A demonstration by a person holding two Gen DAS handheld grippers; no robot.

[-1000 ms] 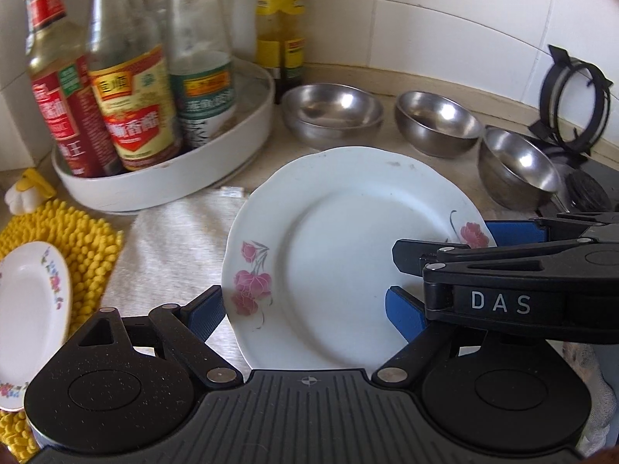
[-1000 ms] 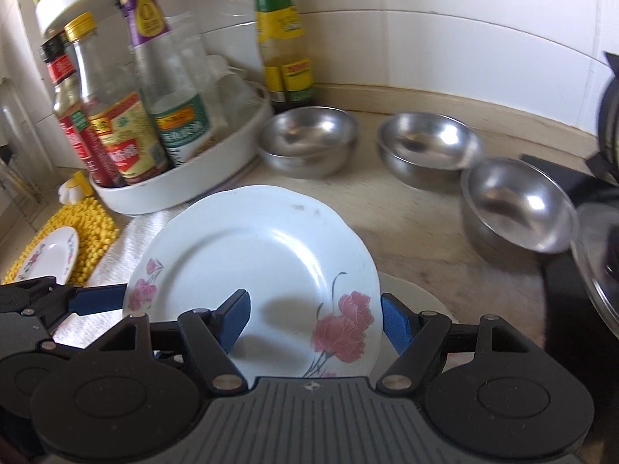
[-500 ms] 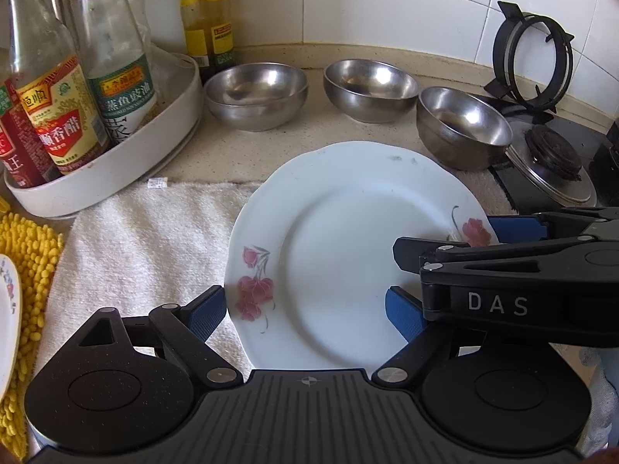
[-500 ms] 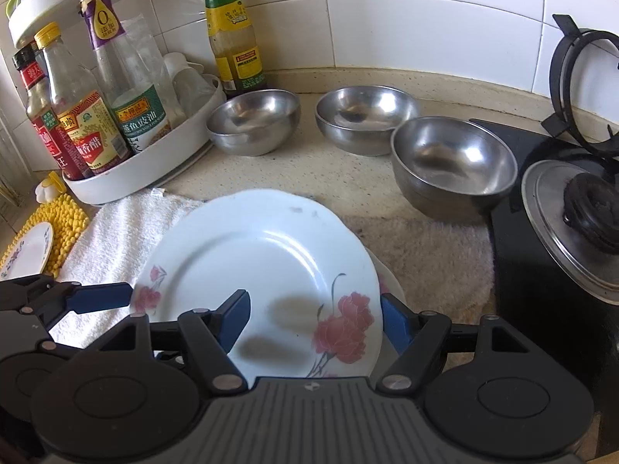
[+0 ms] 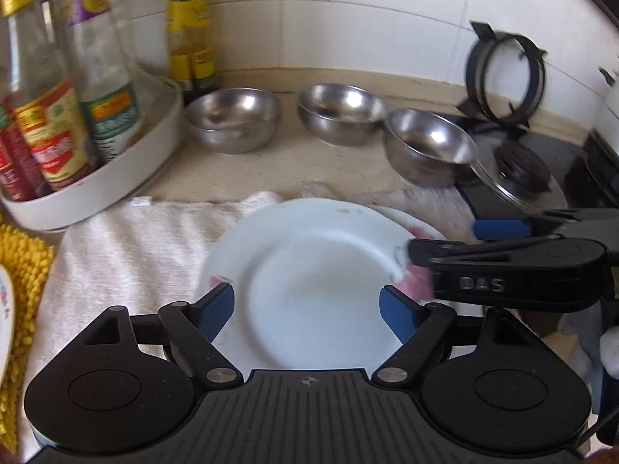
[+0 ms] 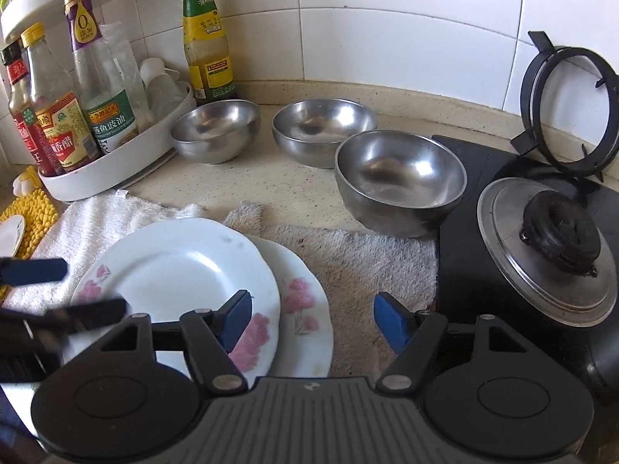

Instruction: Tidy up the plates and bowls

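A white floral plate (image 5: 317, 282) (image 6: 174, 270) lies on a second floral plate (image 6: 305, 301) on the towel (image 6: 367, 263). My left gripper (image 5: 307, 311) is open, its blue pads at either side of the top plate's near rim. My right gripper (image 6: 311, 319) is open, its left pad over the top plate's right edge, right pad over the towel. Three steel bowls (image 6: 216, 135) (image 6: 323, 131) (image 6: 400, 178) stand behind. A small floral plate (image 6: 9, 234) lies on the yellow mat at the left.
A white turntable tray (image 6: 116, 166) holds sauce bottles at the left. A green-labelled bottle (image 6: 207, 38) stands by the wall. A black stove (image 6: 522, 201) with a pot lid (image 6: 549, 247) and a leaning burner ring (image 6: 568, 104) is at the right.
The carried plate has come down onto the second plate on the towel. Both grippers have opened, and the right one has shifted right off the plate.
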